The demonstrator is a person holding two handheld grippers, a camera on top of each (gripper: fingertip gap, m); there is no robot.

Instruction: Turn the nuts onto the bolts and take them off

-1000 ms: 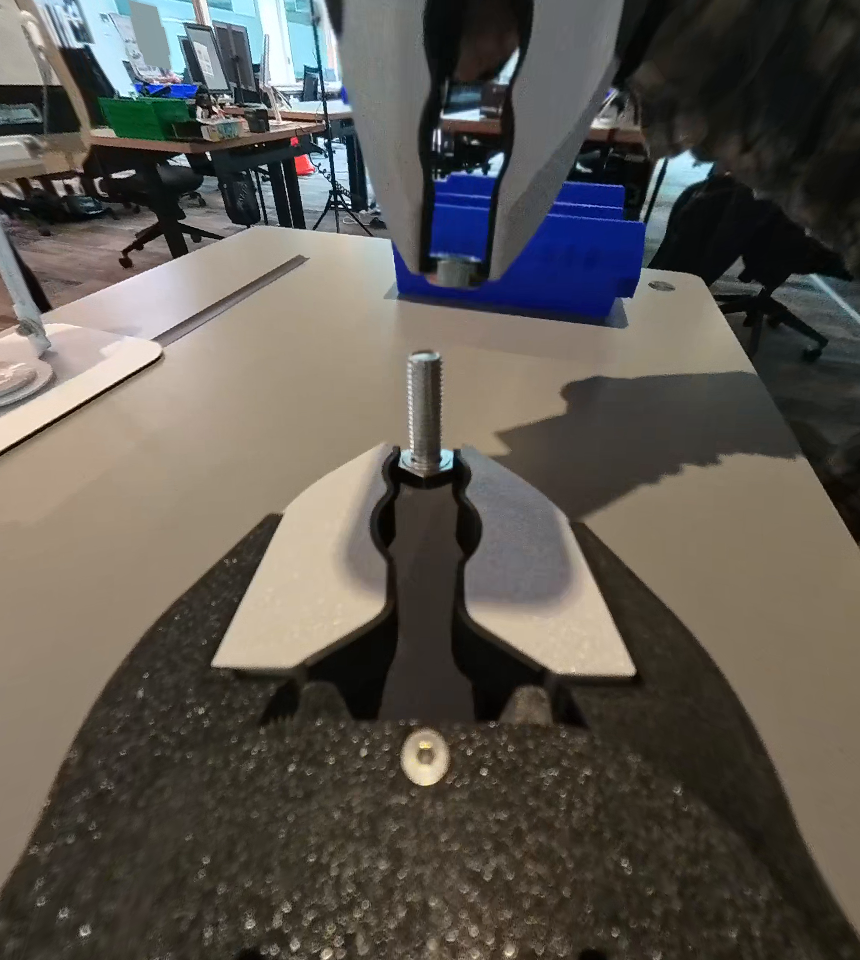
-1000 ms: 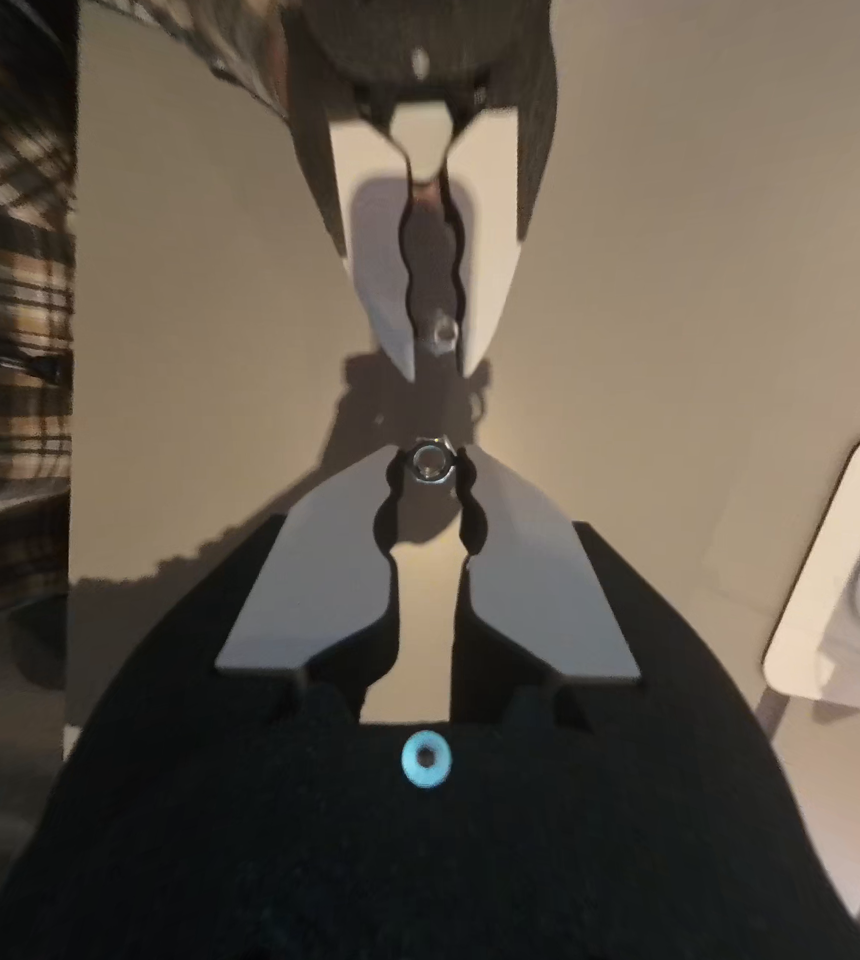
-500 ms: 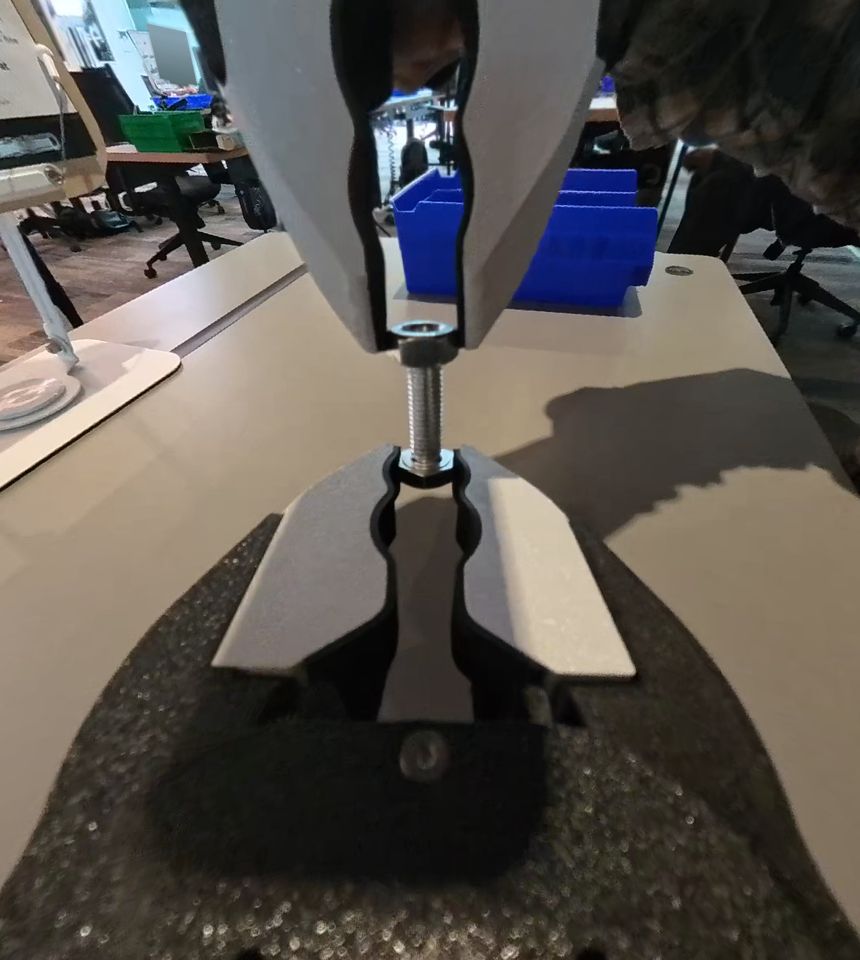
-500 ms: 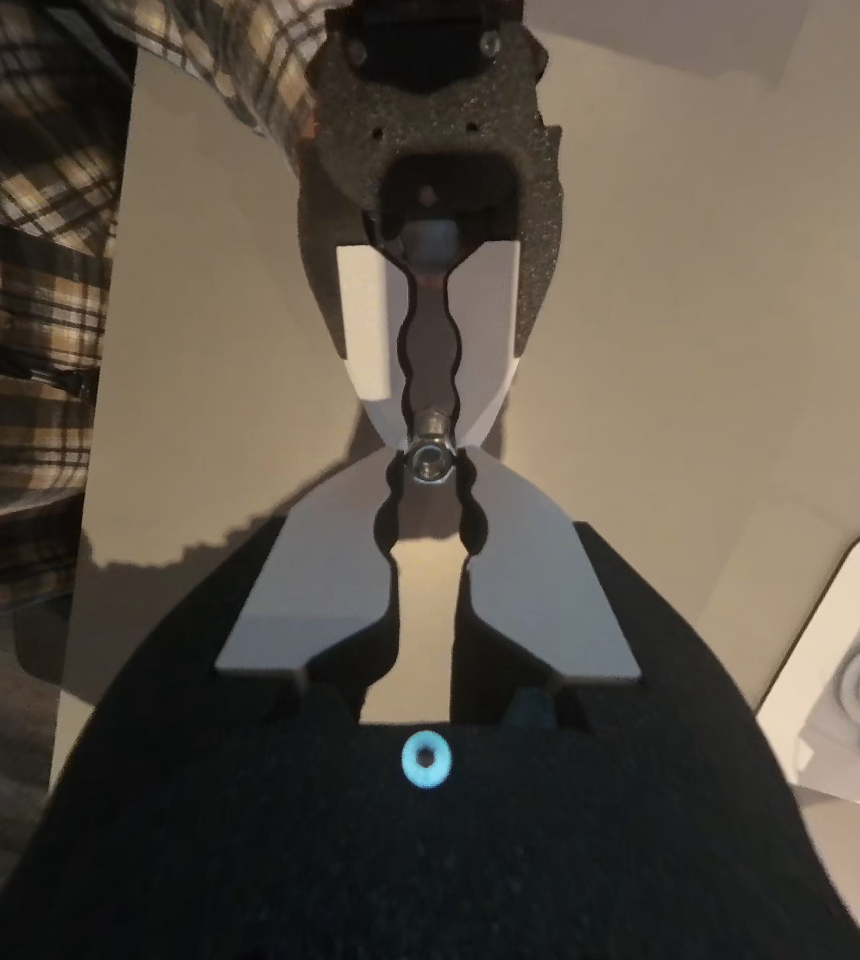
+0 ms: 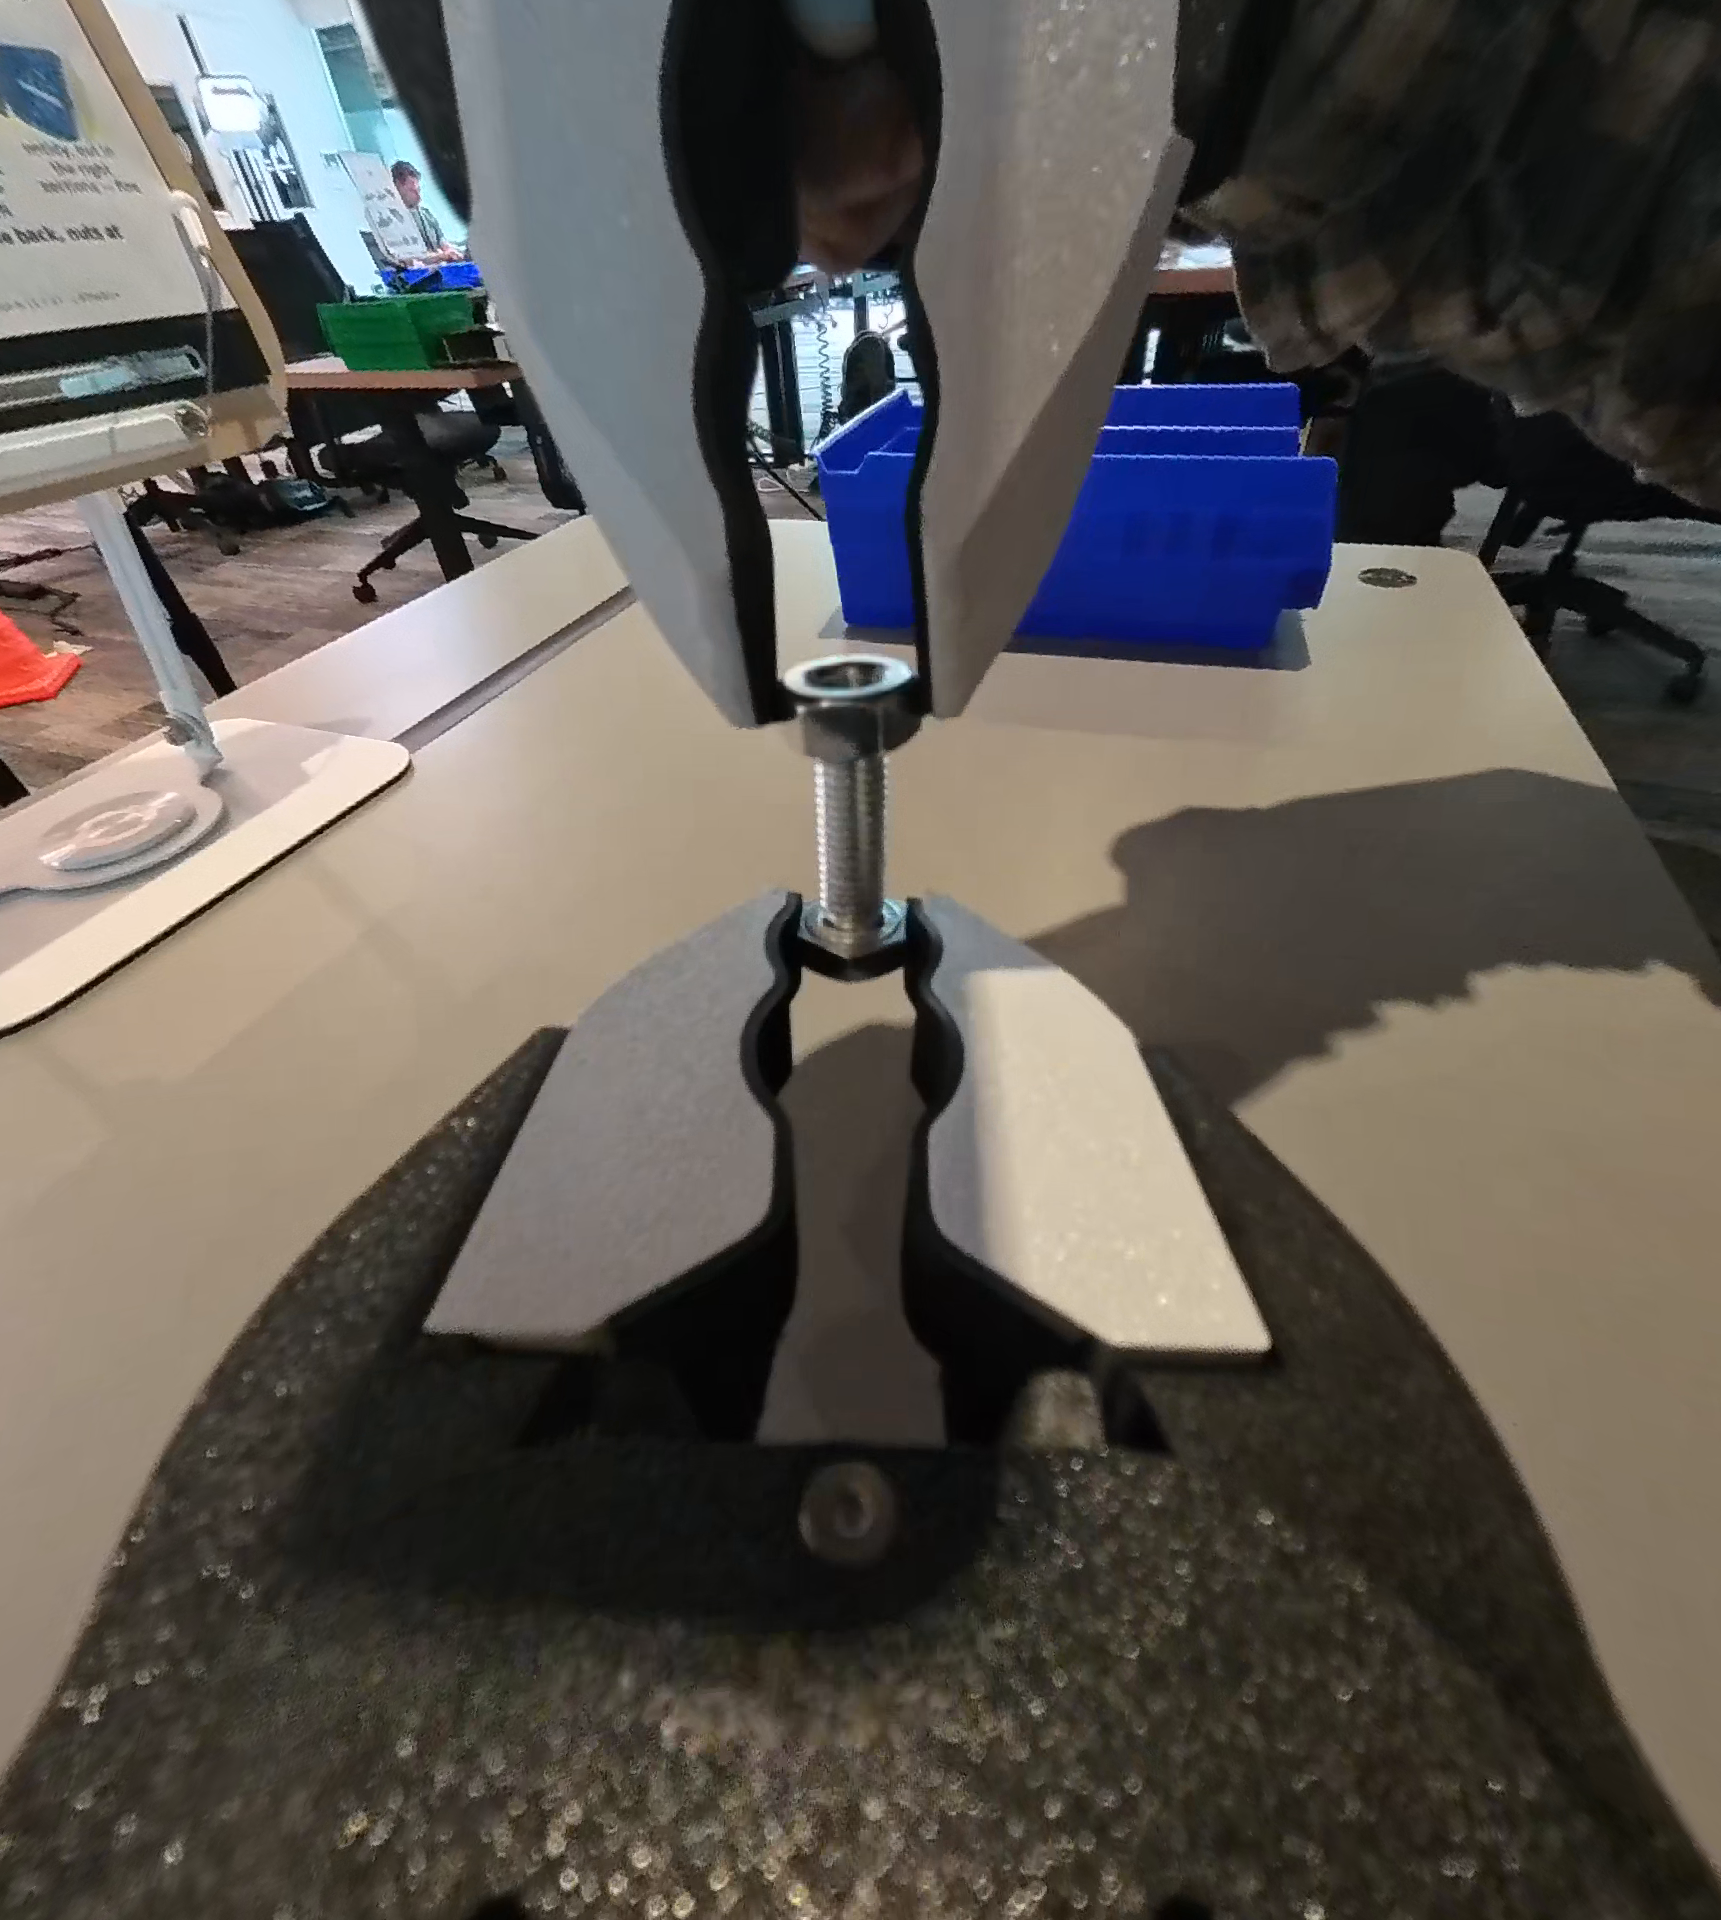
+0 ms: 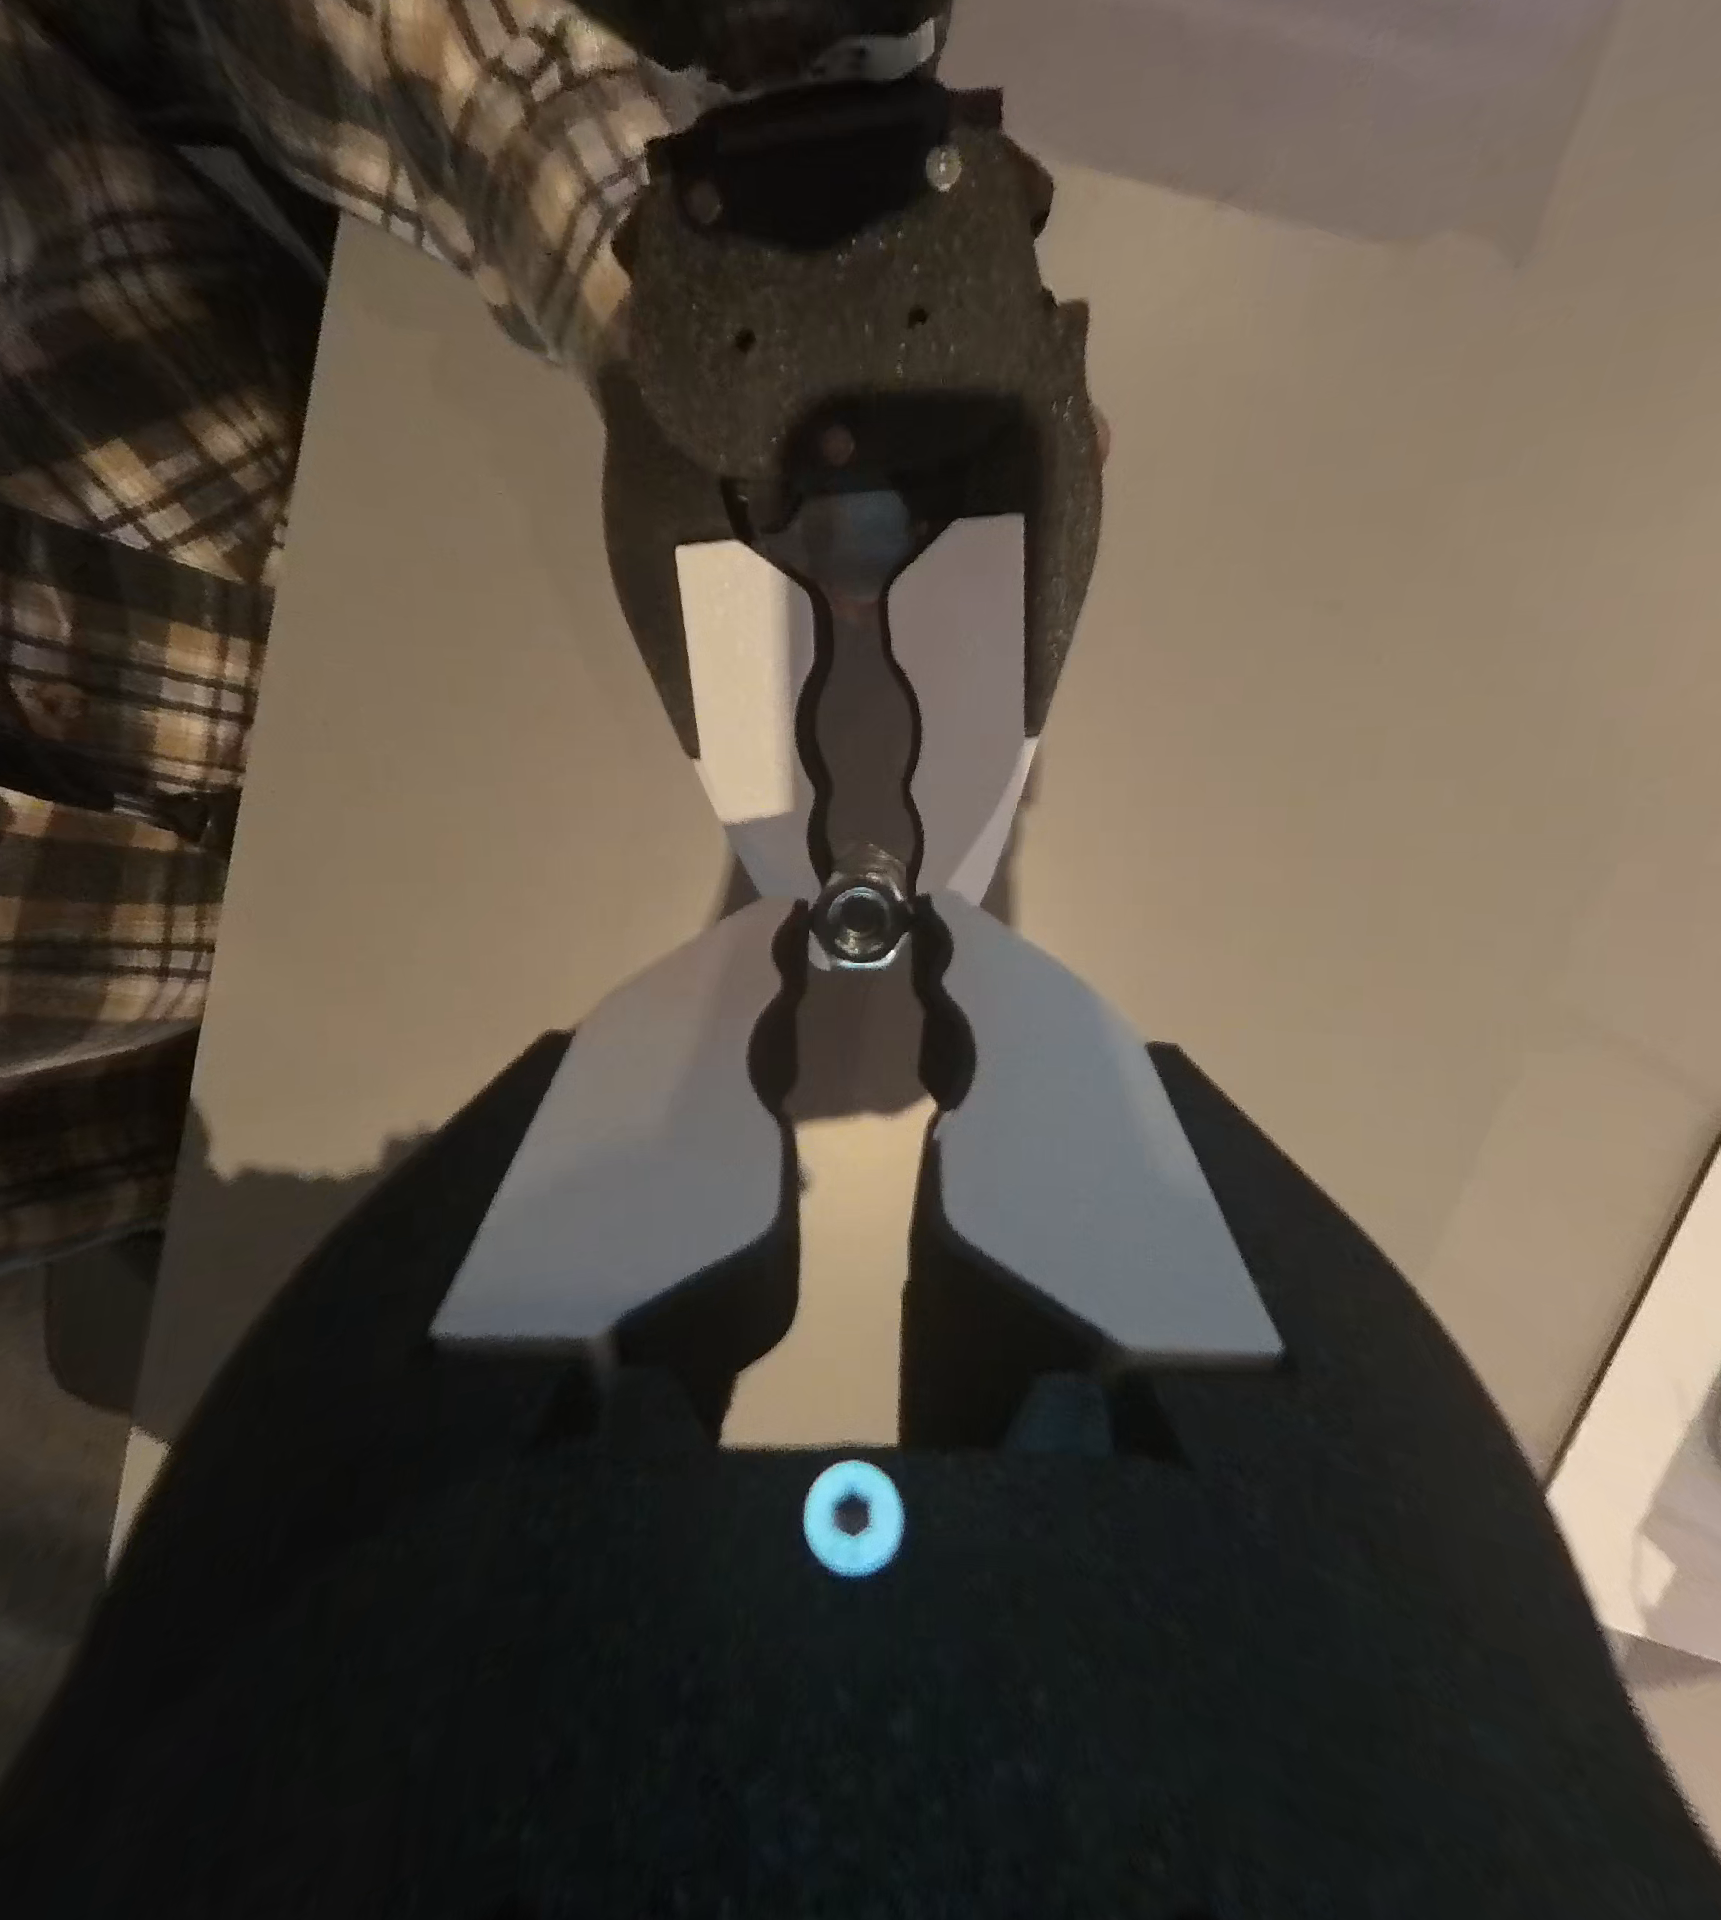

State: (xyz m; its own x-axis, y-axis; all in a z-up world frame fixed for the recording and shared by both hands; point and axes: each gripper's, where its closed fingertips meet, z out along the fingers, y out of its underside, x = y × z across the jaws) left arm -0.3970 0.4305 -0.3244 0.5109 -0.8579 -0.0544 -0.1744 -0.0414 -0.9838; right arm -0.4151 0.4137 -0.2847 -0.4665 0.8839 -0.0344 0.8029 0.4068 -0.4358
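Observation:
In the left wrist view my left gripper (image 5: 851, 935) is shut on the hex head of a silver bolt (image 5: 848, 831) and holds it upright above the beige table (image 5: 420, 987). My right gripper (image 5: 848, 712) comes straight down from above, shut on a silver nut (image 5: 848, 698) that sits on the bolt's top end. In the right wrist view my right gripper (image 6: 856, 925) looks down through the nut (image 6: 856, 927). The left gripper (image 6: 866, 868) points toward it from the far side. The bolt's shaft is mostly hidden there.
A blue bin (image 5: 1147, 561) stands at the table's far edge. A white stand base (image 5: 139, 831) lies at the left, and also shows in the right wrist view (image 6: 1708, 1403). A plaid sleeve (image 5: 1510, 208) is at the upper right. Chairs and desks stand beyond the table.
My right gripper has come down with the nut, from well above the bolt onto its top end. My left gripper has kept hold of the bolt.

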